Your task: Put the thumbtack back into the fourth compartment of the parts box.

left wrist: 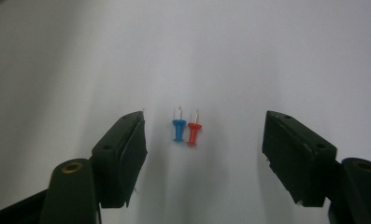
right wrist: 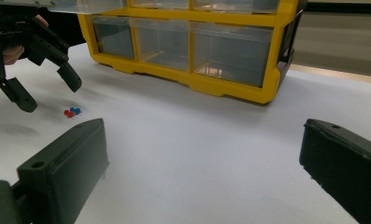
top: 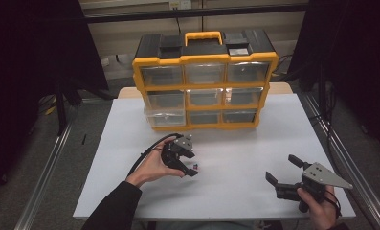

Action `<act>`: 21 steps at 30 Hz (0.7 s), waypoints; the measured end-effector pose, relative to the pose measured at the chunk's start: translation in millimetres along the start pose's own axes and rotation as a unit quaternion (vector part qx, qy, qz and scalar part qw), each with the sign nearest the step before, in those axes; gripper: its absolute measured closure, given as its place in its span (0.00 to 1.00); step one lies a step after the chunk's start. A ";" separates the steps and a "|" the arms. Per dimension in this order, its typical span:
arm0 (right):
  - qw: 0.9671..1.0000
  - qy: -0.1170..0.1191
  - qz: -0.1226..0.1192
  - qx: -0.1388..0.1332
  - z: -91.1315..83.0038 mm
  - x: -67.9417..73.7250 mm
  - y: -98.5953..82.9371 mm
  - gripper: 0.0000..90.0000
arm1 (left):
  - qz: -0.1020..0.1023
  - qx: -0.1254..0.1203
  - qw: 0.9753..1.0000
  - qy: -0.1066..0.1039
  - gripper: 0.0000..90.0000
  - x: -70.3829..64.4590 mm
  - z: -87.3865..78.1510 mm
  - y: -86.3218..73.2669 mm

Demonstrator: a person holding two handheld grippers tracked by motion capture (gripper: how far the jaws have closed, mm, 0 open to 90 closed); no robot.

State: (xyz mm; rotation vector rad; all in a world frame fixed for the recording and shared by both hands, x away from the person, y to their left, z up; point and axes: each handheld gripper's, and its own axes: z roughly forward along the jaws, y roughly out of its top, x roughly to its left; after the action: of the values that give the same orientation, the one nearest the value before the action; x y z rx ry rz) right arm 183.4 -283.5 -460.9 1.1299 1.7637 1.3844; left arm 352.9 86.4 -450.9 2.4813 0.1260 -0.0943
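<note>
In the left gripper view, the left gripper (left wrist: 204,154) has its jaws spread wide and empty, with two push pins lying on the white table (left wrist: 267,56) between them. The blue push pin (left wrist: 178,129) and the red push pin (left wrist: 193,132) lie side by side, touching or nearly so, their metal tips pointing away from the camera. Neither jaw touches them.

From the high view the pins shrink to a small dark-red speck just beside the left gripper (top: 193,166), which tilts down toward the table in the person's left hand (top: 151,167); the colours cannot be told apart there. The right gripper view shows the pins from the side, the blue push pin (right wrist: 75,111) and red push pin (right wrist: 68,113) resting just below the left gripper (right wrist: 47,91).

The right gripper (right wrist: 202,163) also has its jaws wide and holds nothing. The high view places the right gripper (top: 282,168) near the table's front right corner, well apart from the pins. Behind everything stands a yellow and black drawer organizer (top: 204,79) with clear drawers, its lower left drawer (top: 166,116) pulled slightly forward.
</note>
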 end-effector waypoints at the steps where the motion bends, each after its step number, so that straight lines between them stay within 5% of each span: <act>1: 1.000 0.000 0.000 0.000 0.0 -0.1 0.0 0.01 | 0.004 0.004 1.000 -0.006 0.36 0.5 0.0 0.5; 6: 1.000 0.001 0.000 0.001 -0.1 0.1 0.0 0.01 | 0.009 0.016 1.000 -0.020 0.50 1.7 0.8 0.5; 7: 1.000 0.000 -0.001 0.000 0.0 -0.1 0.0 0.01 | 0.007 0.006 1.000 -0.007 0.52 0.8 3.5 -0.8; 11: 1.000 0.001 0.000 0.001 -0.1 0.0 0.0 0.01 | 0.006 0.020 0.999 -0.027 0.60 4.2 4.9 -1.1; 21: 1.000 0.002 -0.002 0.003 -0.3 -0.6 -0.1 0.01 | 0.004 0.020 1.000 -0.012 0.72 5.3 10.1 -1.7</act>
State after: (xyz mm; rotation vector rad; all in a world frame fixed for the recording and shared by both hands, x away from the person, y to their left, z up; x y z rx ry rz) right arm 183.4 -284.1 -460.9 1.1274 1.7725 1.3799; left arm 357.6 82.0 -460.5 2.5202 0.1058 -0.1247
